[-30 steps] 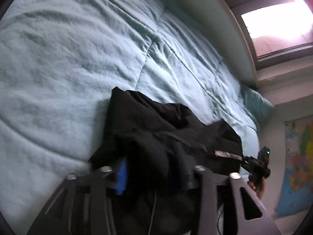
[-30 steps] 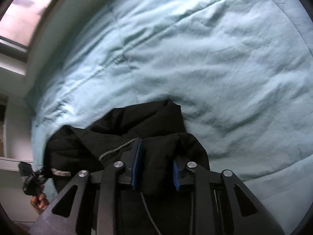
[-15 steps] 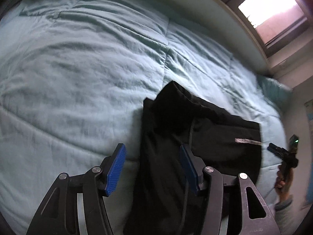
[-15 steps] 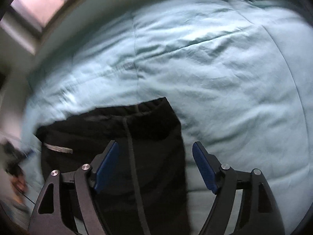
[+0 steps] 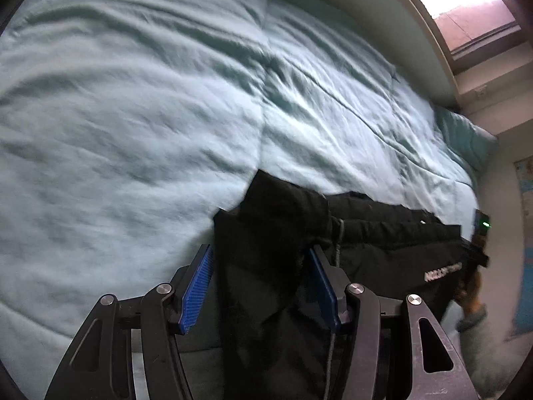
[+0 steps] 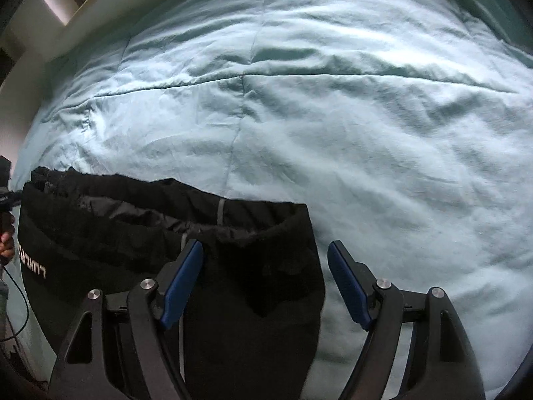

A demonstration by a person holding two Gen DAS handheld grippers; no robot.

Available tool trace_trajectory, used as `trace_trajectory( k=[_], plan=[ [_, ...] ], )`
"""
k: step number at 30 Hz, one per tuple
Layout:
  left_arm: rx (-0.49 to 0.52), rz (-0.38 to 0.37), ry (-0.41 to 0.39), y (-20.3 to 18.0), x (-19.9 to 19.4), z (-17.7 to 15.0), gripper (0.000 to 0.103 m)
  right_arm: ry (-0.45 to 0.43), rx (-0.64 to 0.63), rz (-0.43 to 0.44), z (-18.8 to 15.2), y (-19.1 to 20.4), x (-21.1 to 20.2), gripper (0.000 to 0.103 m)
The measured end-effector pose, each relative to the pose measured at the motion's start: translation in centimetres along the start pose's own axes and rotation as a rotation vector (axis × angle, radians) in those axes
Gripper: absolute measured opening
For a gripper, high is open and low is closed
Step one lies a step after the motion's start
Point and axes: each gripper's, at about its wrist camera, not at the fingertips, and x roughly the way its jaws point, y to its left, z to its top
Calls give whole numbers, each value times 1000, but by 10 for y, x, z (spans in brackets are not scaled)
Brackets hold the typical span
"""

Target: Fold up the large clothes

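Your left gripper (image 5: 260, 286) points down at a black garment (image 5: 383, 253) lying on a pale teal quilt (image 5: 133, 133). Its blue pads (image 5: 196, 290) stand apart, with a bunched corner of the cloth between them; the left pad sits just clear of the cloth's edge, and you cannot tell whether the right pad touches it, since dark fabric runs past and partly covers it. Your right gripper (image 6: 263, 280) straddles the garment's other corner, jaws spread and easing inward; the left pad meets or overlaps the cloth, while the right pad (image 6: 348, 286) hangs over bare quilt, well clear of the fabric's edge. The garment lies near the bed's close edge, and its lower part is cut off behind the gripper frames in both views. White lettering (image 5: 441, 271) on the cloth is too blurred to read. A thin grey cord (image 6: 220, 211) runs down the fabric. At the far right of the left view, a hand (image 5: 469, 293) holds the other gripper, blurred, with a green light (image 5: 487, 224) above it. A window (image 5: 466, 10) glares, washed out, in the top corner.
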Motion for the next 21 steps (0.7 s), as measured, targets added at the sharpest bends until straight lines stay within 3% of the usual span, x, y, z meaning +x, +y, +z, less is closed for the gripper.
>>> trace_trajectory(
  k=[1, 3, 7, 9, 11, 17, 21],
  plan=[
    [-4, -4, 2, 0, 2, 0, 59, -5, -1, -2, 1, 1, 1, 54],
    [25, 26, -28, -7, 4, -2, 59, -16, -20, -26, 0, 5, 0, 46],
    [91, 126, -78, -22, 1, -9, 26, -47, -64, -116, -7, 12, -7, 25],
    [79, 125, -130, -23, -11, -16, 20, -70, -61, -143, -10, 14, -16, 19],
    [65, 121, -192, -29, -30, -26, 12, -118, -79, -198, -13, 22, -33, 17],
    [89, 90, -380, -70, -96, -20, 12, -266, -127, -357, 7, 50, -92, 16],
    [81, 140, -437, -81, -98, 6, 12, -298, -112, -393, 41, 56, -91, 15]
  ],
)
